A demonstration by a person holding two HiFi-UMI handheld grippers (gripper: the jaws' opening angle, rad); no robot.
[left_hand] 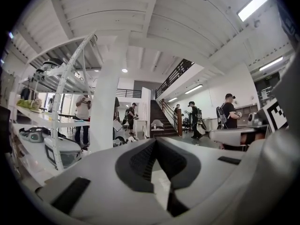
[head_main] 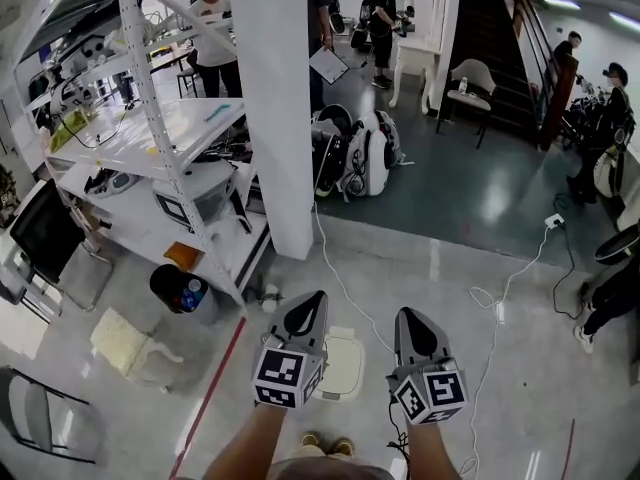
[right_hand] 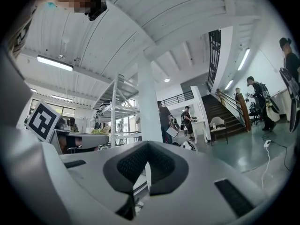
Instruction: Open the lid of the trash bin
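My left claw (head_main: 311, 305) and right claw (head_main: 414, 322) are both pinched together, empty, above the white trash bin (head_main: 343, 370) on the floor (head_main: 450, 268) between them. Its lid (head_main: 348, 348) is down. A careless pry could tip the bin.

Workshop floor, pale concrete, people standing at the far end.
White pillar (head_main: 280, 108) just beside a loaded white metal rack (head_main: 165, 158); white cable (head_main: 520, 268) trails from a power strip (head_main: 553, 221); white chair (head_main: 468, 80) near the dark staircase (head_main: 500, 38); red floor line (head_main: 215, 383).
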